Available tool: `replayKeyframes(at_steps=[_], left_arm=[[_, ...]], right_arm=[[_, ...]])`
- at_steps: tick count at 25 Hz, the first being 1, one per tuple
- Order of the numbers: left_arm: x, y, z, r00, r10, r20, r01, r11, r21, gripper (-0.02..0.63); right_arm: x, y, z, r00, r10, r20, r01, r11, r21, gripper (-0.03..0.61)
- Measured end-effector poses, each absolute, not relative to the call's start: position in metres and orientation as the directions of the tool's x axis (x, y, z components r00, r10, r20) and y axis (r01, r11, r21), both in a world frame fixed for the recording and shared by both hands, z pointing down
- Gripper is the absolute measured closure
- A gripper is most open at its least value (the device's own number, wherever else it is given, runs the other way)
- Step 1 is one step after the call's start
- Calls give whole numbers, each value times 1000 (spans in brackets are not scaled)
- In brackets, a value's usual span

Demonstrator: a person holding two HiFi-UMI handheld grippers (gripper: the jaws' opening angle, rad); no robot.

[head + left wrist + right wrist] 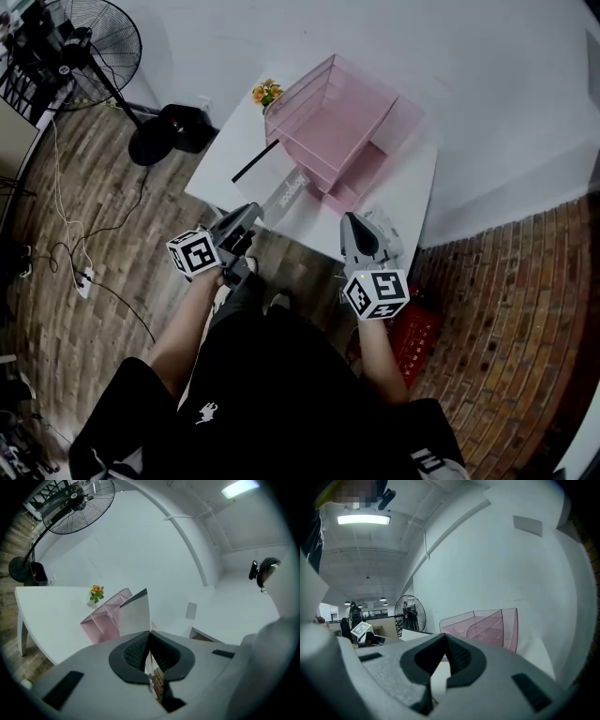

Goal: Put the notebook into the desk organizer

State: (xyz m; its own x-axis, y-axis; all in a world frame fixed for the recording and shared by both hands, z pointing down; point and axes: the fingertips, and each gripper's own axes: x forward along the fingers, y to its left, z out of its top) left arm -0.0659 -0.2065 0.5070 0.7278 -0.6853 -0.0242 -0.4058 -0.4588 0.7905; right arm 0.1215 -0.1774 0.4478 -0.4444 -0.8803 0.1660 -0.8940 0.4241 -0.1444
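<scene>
Table (412, 202): one, white.
On table: one pink desk organizer (342, 127); one flower pot (267, 93) at far corner; one notebook (277, 183) over near edge.
Floor left of table: one standing fan (94, 47).
Floor right of table: one red crate (412, 337).
Grippers: two, left gripper (255, 208) and right gripper (349, 217), both at table's near edge.

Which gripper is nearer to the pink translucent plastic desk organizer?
Right. The right gripper sits just before the pink organizer's low front; the left gripper, holding the white black-spined notebook, is off to its left.
</scene>
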Motion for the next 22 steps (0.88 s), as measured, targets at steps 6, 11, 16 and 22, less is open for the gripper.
replayKeyframes(at_steps=[6, 11, 16, 22], left_arm=[[-61, -223, 501, 732, -679, -62, -349, -452, 821, 606], [-54, -235, 495, 729, -675, -115, -266, -433, 861, 606], [-50, -244, 491, 722, -670, -170, -193, -432, 881, 606], [-44, -256, 500, 721, -669, -182, -155, -412, 898, 606]], right_arm=[[128, -184, 448, -423, -890, 170, -904, 402, -144, 575], [133, -191, 450, -411, -894, 180, -910, 390, -139, 576], [136, -195, 450, -405, -897, 179, -913, 385, -135, 575], [137, -205, 453, -400, -897, 188, -915, 379, -137, 575]])
